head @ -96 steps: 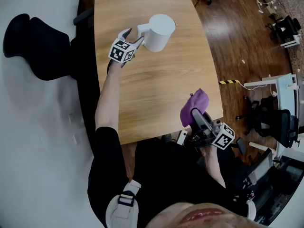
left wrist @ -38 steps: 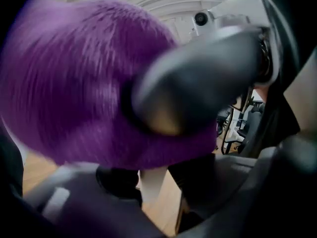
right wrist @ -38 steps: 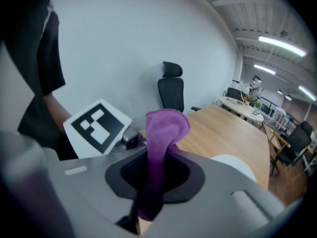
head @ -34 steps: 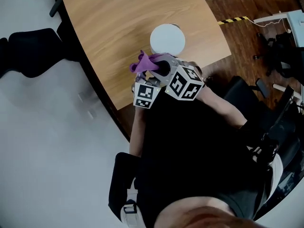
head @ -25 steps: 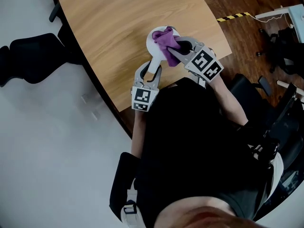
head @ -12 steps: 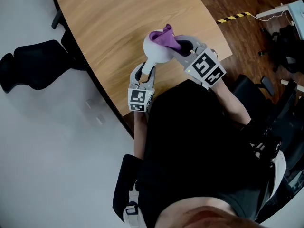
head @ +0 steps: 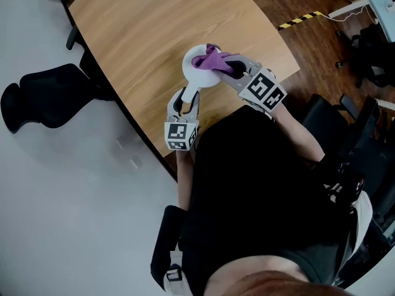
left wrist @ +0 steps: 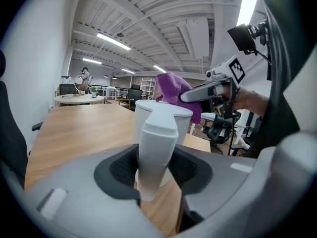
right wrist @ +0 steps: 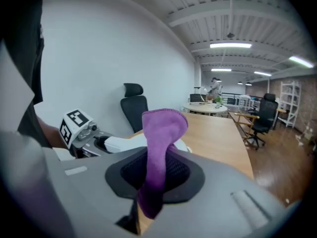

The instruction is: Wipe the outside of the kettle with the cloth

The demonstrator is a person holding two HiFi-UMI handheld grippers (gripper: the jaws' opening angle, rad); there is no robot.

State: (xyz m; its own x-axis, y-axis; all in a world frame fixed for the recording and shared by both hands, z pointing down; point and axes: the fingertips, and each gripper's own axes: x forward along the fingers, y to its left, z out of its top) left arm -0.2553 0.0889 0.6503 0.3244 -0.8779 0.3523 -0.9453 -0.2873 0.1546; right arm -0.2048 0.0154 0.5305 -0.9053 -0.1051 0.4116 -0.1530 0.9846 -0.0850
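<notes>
black chair point(head: 37, 100) stands off the left edge of the table point(head: 154, 29). left claw point(head: 187, 97) is near the table's front edge, closed on the handle point(left wrist: 157, 148) of the kettle point(head: 199, 76). its jaws have just been opening slightly, yet the handle sits between the pads and both touch it. the white kettle stands upright on the table, handle toward the person. purple cloth point(head: 211, 59) lies over the right part of the kettle's top. right claw point(head: 229, 65) is clamped narrow on the cloth. one end of the cloth sticks up past the pads and the other hangs below them. the right claw reaches in from the kettle's right, well above the table.
</notes>
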